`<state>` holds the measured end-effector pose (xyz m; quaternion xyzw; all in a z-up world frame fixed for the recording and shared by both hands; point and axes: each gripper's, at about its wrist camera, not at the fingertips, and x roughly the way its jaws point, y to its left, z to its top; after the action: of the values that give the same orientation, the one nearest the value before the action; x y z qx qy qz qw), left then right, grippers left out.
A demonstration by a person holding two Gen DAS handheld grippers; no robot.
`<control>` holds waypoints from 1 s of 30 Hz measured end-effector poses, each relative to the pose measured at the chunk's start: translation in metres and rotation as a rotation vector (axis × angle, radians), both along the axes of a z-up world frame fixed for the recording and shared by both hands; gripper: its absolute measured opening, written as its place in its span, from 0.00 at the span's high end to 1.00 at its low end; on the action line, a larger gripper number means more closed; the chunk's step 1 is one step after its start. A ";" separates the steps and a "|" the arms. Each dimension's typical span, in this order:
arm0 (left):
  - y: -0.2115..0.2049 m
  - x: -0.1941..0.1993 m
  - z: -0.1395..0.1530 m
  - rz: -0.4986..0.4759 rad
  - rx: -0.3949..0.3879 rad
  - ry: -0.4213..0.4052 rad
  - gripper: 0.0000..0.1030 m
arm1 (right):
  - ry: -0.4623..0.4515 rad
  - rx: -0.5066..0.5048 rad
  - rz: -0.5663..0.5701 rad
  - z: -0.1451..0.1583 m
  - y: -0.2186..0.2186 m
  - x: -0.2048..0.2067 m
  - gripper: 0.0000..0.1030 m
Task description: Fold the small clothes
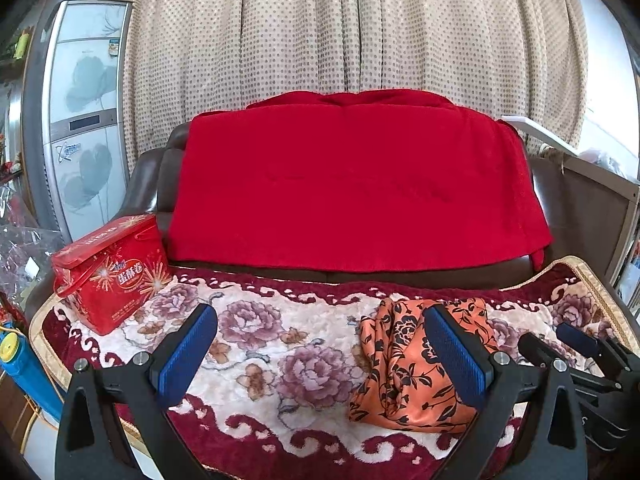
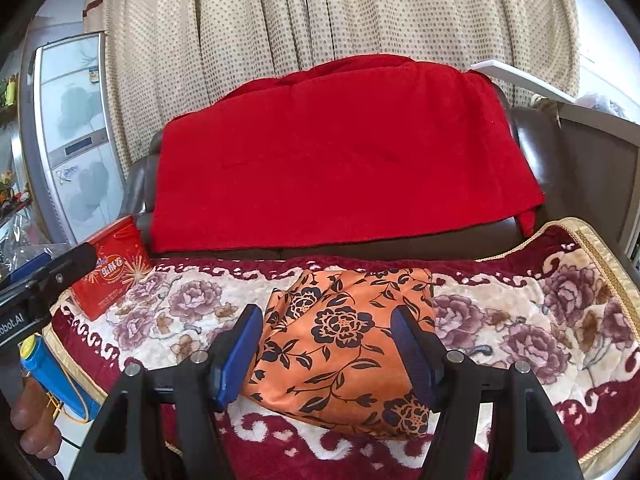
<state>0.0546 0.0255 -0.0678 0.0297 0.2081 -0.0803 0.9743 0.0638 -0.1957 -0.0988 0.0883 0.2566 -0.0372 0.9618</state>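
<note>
An orange garment with black flowers (image 2: 344, 332) lies crumpled on the floral seat cover (image 2: 520, 320) of a sofa. My right gripper (image 2: 327, 310) hovers just in front of it, jaws apart, and the cloth shows between the two blue pads without being pinched. In the left wrist view the same garment (image 1: 400, 368) sits at the right, partly behind the right finger of my left gripper (image 1: 320, 310), which is open wide over bare seat cover. The right gripper (image 1: 560, 340) shows at the right edge there. The left gripper (image 2: 52, 264) shows at the left edge of the right wrist view.
A red tin box (image 1: 108, 272) stands at the left end of the seat. A red blanket (image 1: 352, 184) hangs over the backrest, with a dotted curtain (image 1: 320, 32) behind. A refrigerator (image 1: 80, 120) and a blue bottle (image 1: 20, 364) are at the left.
</note>
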 end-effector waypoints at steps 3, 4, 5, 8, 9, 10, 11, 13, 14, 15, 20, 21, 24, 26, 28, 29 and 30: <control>0.000 0.000 0.001 -0.008 -0.006 0.001 0.00 | 0.003 -0.001 0.000 -0.001 0.000 0.001 0.32; 0.001 0.000 0.001 -0.007 -0.008 0.000 0.00 | 0.004 -0.002 -0.001 -0.001 0.000 0.001 0.32; 0.002 0.000 0.001 -0.007 -0.011 -0.001 0.00 | 0.004 -0.005 0.000 0.000 0.001 0.001 0.32; 0.004 0.001 0.002 -0.009 -0.022 -0.002 0.00 | 0.002 -0.016 0.000 0.002 0.003 0.001 0.32; 0.005 0.001 0.002 -0.007 -0.025 -0.004 0.00 | 0.001 -0.018 0.001 0.003 0.004 0.001 0.32; 0.006 0.001 0.002 -0.006 -0.028 -0.004 0.00 | -0.001 -0.021 0.001 0.003 0.005 0.001 0.32; 0.008 0.003 0.001 -0.008 -0.030 -0.003 0.00 | -0.002 -0.023 0.001 0.004 0.005 0.001 0.32; 0.009 0.005 0.001 -0.006 -0.032 0.000 0.00 | -0.002 -0.028 0.002 0.005 0.007 0.002 0.32; 0.009 0.007 0.001 -0.005 -0.032 0.000 0.00 | -0.003 -0.031 0.003 0.006 0.008 0.003 0.32; 0.009 0.007 0.000 -0.003 -0.031 0.000 0.00 | -0.004 -0.034 0.003 0.006 0.008 0.003 0.32; 0.008 0.013 -0.003 -0.002 -0.032 0.008 0.00 | -0.004 -0.038 0.002 0.006 0.009 0.006 0.32; 0.008 0.015 -0.003 -0.002 -0.032 0.010 0.00 | -0.002 -0.038 0.003 0.006 0.009 0.008 0.32; 0.005 0.019 -0.006 -0.002 -0.032 0.018 0.00 | 0.002 -0.039 0.003 0.005 0.007 0.012 0.32; 0.003 0.023 -0.008 -0.008 -0.029 0.025 0.00 | 0.007 -0.037 0.004 0.004 0.005 0.016 0.32; -0.001 0.026 -0.010 -0.011 -0.022 0.024 0.00 | 0.010 -0.034 0.005 0.003 0.004 0.019 0.32; -0.003 0.027 -0.011 -0.013 -0.021 0.024 0.00 | 0.011 -0.033 0.005 0.002 0.003 0.021 0.32; -0.003 0.028 -0.011 -0.016 -0.022 0.025 0.00 | 0.013 -0.033 0.007 0.001 0.003 0.022 0.32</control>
<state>0.0823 0.0221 -0.0792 0.0194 0.2189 -0.0906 0.9713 0.0857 -0.1928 -0.0982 0.0715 0.2625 -0.0387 0.9615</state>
